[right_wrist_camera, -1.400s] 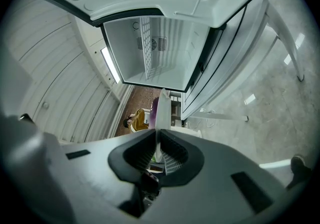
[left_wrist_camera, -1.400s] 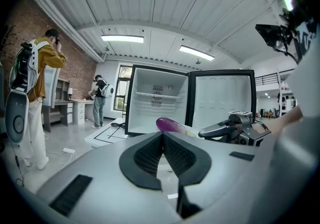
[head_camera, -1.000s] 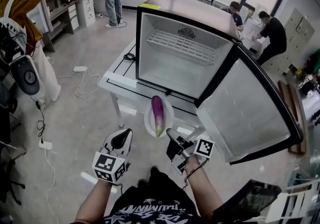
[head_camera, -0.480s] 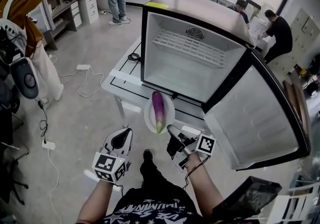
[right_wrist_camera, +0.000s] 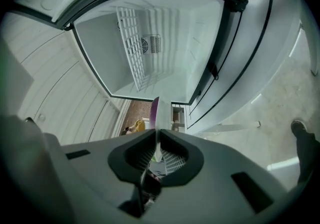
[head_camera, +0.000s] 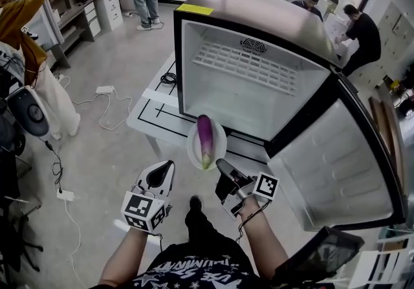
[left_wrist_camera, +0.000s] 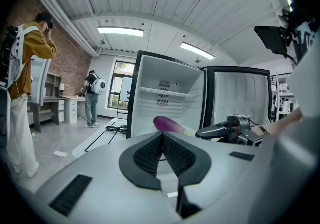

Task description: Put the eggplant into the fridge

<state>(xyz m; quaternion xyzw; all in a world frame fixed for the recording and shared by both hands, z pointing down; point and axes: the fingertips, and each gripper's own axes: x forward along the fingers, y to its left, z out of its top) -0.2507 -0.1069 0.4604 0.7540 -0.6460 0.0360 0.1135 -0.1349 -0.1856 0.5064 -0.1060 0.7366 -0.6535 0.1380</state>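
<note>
Right gripper (right_wrist_camera: pixel 156 135) is clenched on the rim of a white plate (head_camera: pixel 192 149). The eggplant (head_camera: pixel 204 138) lies on that plate, just ahead of the right jaw tips and ahead-right of the left gripper (left_wrist_camera: pixel 161 134), whose jaws are pressed together on nothing. The open fridge (head_camera: pixel 252 97) stands beyond the plate, door (head_camera: pixel 343 158) swung out right of the right gripper.
</note>
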